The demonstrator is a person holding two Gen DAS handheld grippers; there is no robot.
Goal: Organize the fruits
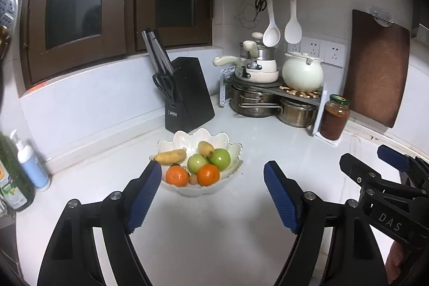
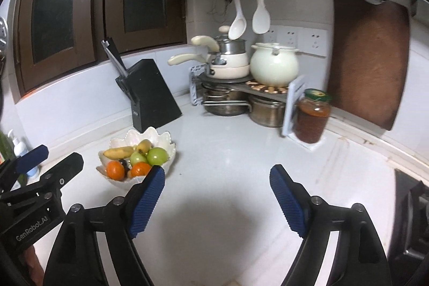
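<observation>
A white scalloped ceramic fruit bowl [image 1: 233,152] stands on the white table [image 1: 214,232], just in front of the black knife block [image 1: 189,94]. In the bowl lie two yellow bananas [image 1: 171,156] at the back, two round green apples [image 1: 220,158] in the middle, and two orange tangerines [image 1: 177,175] at the front rim, with a small brown nut-like thing [image 1: 192,180] between the tangerines.

The left tongs [image 1: 211,195], black with blue ribbed pads, hover over the table on the near side of the bowl, spread wide with nothing between them; the left pad overlaps the bowl's near rim in the left wrist view, but contact cannot be told.

The right tongs [image 2: 217,197] are likewise wide apart and empty, over bare table to the right of the bowl [image 2: 171,149].

Far to the right of the bowl, in the corner, are a metal rack of steel and cream pots [image 1: 268,87], a glass jar of red-brown sauce with a green lid [image 1: 335,115], and a brown wooden cutting board [image 1: 375,71] leaning on the wall.
</observation>
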